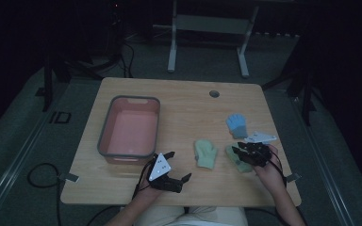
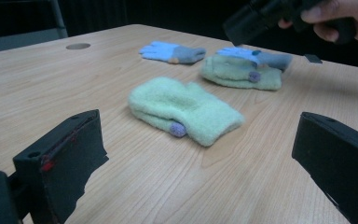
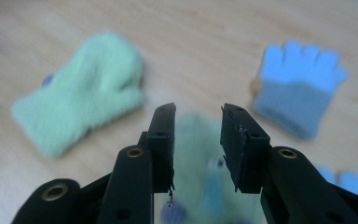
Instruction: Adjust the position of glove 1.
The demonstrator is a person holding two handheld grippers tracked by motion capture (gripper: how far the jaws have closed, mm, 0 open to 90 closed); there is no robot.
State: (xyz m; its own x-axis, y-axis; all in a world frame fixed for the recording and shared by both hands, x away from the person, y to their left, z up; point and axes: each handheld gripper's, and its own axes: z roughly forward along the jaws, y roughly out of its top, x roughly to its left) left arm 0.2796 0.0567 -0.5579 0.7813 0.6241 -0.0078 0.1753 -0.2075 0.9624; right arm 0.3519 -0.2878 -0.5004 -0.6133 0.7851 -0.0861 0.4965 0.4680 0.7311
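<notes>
Under my right claw [image 3: 198,140], jaws partly spread and pinching nothing, a green mitten [image 1: 233,157] with a blue glove [image 2: 254,56] on top is lying on the tabletop [image 1: 184,113]. I'm holding the left claw [image 1: 179,167] spread wide, well apart.

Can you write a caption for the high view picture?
Two hand-held grippers hover near mittens beside a pink tub.
</notes>
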